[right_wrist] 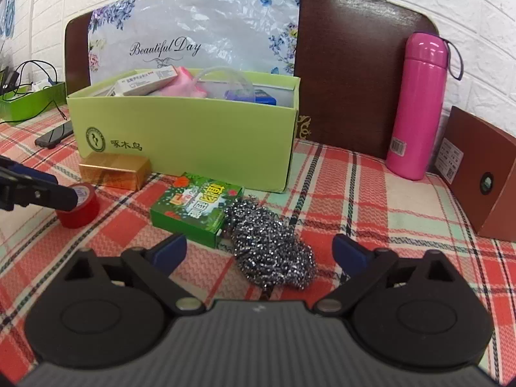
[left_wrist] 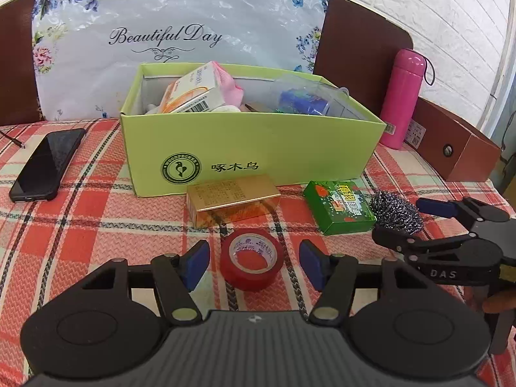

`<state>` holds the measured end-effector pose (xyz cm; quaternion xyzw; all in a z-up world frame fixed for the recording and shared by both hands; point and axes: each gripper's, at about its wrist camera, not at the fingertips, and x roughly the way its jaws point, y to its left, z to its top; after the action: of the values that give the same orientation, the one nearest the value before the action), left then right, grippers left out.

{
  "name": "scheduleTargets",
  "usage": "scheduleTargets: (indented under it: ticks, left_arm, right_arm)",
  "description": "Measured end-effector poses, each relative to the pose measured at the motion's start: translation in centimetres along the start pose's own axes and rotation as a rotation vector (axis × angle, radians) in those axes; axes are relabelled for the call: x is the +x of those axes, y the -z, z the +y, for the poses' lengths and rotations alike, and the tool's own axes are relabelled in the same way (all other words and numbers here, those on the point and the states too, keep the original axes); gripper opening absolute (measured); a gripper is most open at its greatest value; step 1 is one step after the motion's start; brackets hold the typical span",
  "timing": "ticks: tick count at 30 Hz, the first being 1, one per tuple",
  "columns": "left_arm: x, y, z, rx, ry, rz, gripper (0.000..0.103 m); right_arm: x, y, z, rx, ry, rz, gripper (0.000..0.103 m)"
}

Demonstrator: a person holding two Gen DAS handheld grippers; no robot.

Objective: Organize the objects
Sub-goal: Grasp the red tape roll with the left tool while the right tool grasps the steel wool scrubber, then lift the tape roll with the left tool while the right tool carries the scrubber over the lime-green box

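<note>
A light green box stands on the checked cloth, holding cartons, pink cloth and clear plastic. In front of it lie a gold carton, a red tape roll, a green soap box and a steel wool scourer. My left gripper is open, its fingers either side of the tape roll. My right gripper is open around the scourer; it also shows in the left wrist view.
A black phone lies left of the box. A pink flask and a brown box stand to the right. A floral plastic bag leans on the brown headboard behind. A green tray with cables sits far left.
</note>
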<state>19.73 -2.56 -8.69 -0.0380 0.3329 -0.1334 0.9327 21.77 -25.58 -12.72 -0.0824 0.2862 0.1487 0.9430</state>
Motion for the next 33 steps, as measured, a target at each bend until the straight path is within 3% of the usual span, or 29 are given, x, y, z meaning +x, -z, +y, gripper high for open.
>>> scheduleTargets:
  ticks: [1,2,3,7,11,17,22,24,33]
  left_arm:
    - [0.2,0.0,-0.1,0.008,-0.002,0.004,0.064]
    - [0.5,0.0,-0.3,0.015,-0.006,0.008,0.064]
    - [0.7,0.0,-0.3,0.020,-0.009,0.011,0.064]
    - [1.2,0.2,-0.3,0.020,-0.009,0.030,0.063]
    - [0.8,0.6,-0.5,0.026,-0.017,0.035,0.049]
    - [-1.0,2.0,-1.4,0.055,0.062,0.075,0.049]
    - [-2.9,4.0,-2.8,0.121,0.093,0.078,0.051]
    - [-3.1,4.3,-3.1,0.124,0.081,0.058,0.061]
    - [-1.8,3.8,-3.5,0.117,0.067,0.066,0.062]
  right_arm:
    - [0.0,0.1,0.0,0.008,-0.010,0.012,0.071]
    - [-0.2,0.2,0.0,0.018,-0.002,0.019,0.051]
    - [-0.5,0.4,0.1,0.026,0.011,0.022,0.043]
    - [-2.6,1.2,0.5,0.092,0.001,0.051,0.041]
    - [-5.2,1.9,1.5,0.202,-0.036,0.098,0.041]
    - [-8.0,3.4,4.3,0.239,-0.101,0.111,0.042]
    - [-9.9,4.2,5.9,0.165,-0.120,0.070,0.051]
    - [-10.3,4.4,6.1,0.109,-0.103,0.052,0.059]
    - [-10.1,4.5,6.4,0.058,-0.120,0.045,0.059]
